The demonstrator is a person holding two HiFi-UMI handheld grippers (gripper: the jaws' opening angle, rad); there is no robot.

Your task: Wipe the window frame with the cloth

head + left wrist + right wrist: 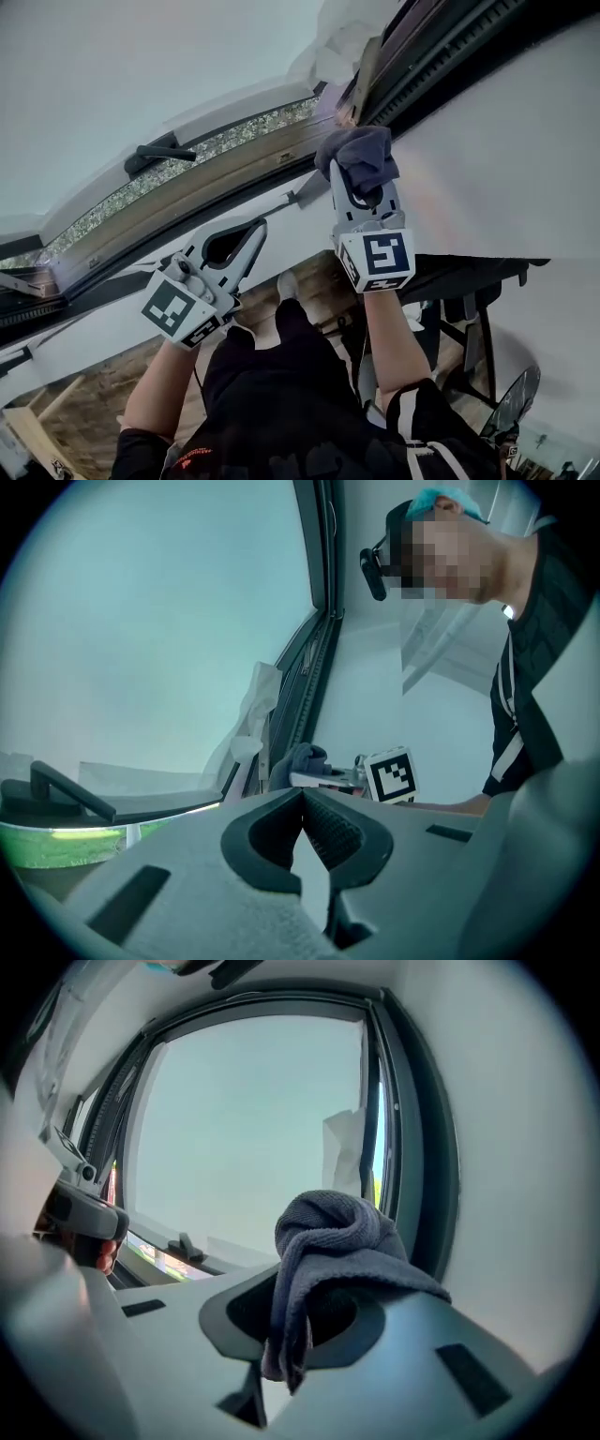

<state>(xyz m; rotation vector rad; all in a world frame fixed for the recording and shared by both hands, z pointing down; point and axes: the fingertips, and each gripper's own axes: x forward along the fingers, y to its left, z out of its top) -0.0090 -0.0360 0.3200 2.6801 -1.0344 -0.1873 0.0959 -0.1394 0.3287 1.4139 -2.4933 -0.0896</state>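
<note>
The window frame [187,192] runs as a long slant from lower left to upper right in your head view. The cloth [361,155] is bunched at its upper stretch, seemingly against it, pinched in your right tongs [360,184]. Your right hand is therefore the nearer, and wiping would follow that slant. Your left tongs [251,228] sit lower, pressed together on nothing.

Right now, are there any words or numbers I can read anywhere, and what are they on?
No readable words or numbers.
Left marker cube and right marker cube: black-and-white square patterns only, no letters.
Reddish print on the person's dark top: too small and blurred to read.
</note>
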